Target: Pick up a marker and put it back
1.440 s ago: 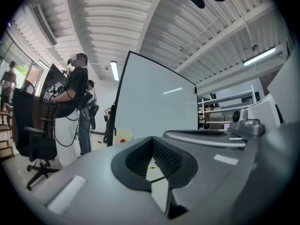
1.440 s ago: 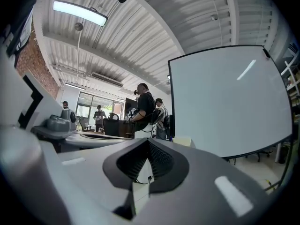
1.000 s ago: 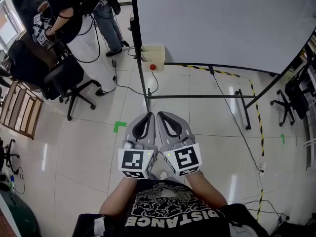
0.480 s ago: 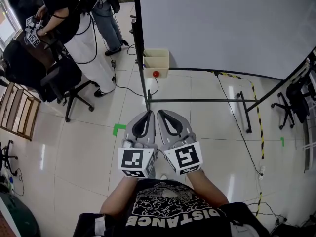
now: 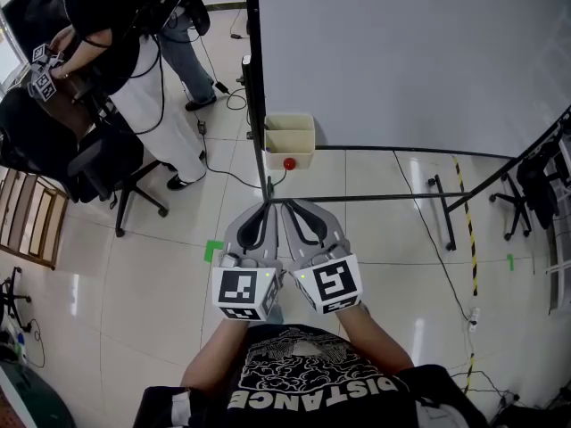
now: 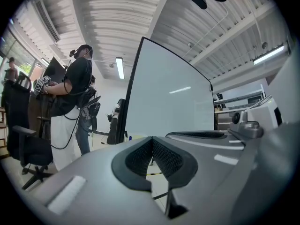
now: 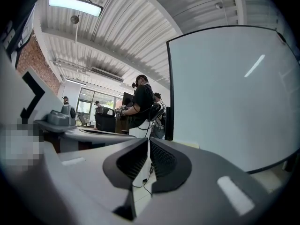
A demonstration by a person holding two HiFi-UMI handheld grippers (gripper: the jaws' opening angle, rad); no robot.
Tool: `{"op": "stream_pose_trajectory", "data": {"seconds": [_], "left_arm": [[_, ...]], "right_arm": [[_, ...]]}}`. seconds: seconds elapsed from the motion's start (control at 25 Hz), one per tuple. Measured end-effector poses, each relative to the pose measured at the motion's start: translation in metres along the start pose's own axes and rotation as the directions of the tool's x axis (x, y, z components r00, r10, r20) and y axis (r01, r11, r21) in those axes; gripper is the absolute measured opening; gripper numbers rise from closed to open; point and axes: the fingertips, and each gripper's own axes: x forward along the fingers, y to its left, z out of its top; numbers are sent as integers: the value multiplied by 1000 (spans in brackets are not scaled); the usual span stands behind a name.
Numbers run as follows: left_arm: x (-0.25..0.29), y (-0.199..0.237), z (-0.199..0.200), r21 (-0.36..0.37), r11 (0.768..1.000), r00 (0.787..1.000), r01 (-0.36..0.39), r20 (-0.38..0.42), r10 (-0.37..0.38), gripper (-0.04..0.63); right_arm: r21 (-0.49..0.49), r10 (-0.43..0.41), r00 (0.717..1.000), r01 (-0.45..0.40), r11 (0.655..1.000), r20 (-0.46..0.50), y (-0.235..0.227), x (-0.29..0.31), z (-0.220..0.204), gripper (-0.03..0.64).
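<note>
The marker is hard to make out. A small red round end (image 5: 288, 163) shows at the front of the beige box (image 5: 303, 154), which hangs at the lower left corner of the whiteboard (image 5: 410, 52). That end is probably the marker's cap (too small here to be sure). A marker should be light, stiff and smooth-barrelled, so it may roll or slip. A pinch across the middle of the barrel looks like the safest hold.

The left gripper (image 5: 267, 206) and right gripper (image 5: 288, 204) are side by side, short of the box, each with its jaws pressed together on nothing. The stand's black floor bar (image 5: 375, 198) lies just ahead of them, and a cable (image 5: 419, 217) trails beyond it. A standing person (image 5: 134, 52) and an office chair (image 5: 111, 154) are off to the left, well clear.
</note>
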Motion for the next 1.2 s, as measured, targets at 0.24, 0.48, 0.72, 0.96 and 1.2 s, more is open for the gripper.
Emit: {"op": "stream_pose_trajectory", "data": {"seconds": [0.24, 0.48, 0.72, 0.96, 1.2], "left_arm": [[28, 28, 0, -7, 1000, 1000, 7, -10, -7, 6], [48, 51, -2, -7, 1000, 1000, 16, -25, -16, 6], [62, 67, -5, -5, 1000, 999, 23, -36, -23, 6], [73, 73, -8, -2, 999, 998, 34, -49, -34, 6], [80, 80, -11, 6, 999, 997, 42, -65, -42, 6]], "right_arm": [[-3, -12, 1000, 12, 1000, -13, -11, 41, -3, 0], [-3, -33, 999, 32, 999, -30, -22, 72, -13, 6], [4, -59, 997, 60, 998, -47, -34, 94, -25, 23], [0, -86, 995, 86, 996, -59, -45, 109, -33, 36], [-9, -94, 992, 93, 996, -84, -52, 124, -43, 107]]}}
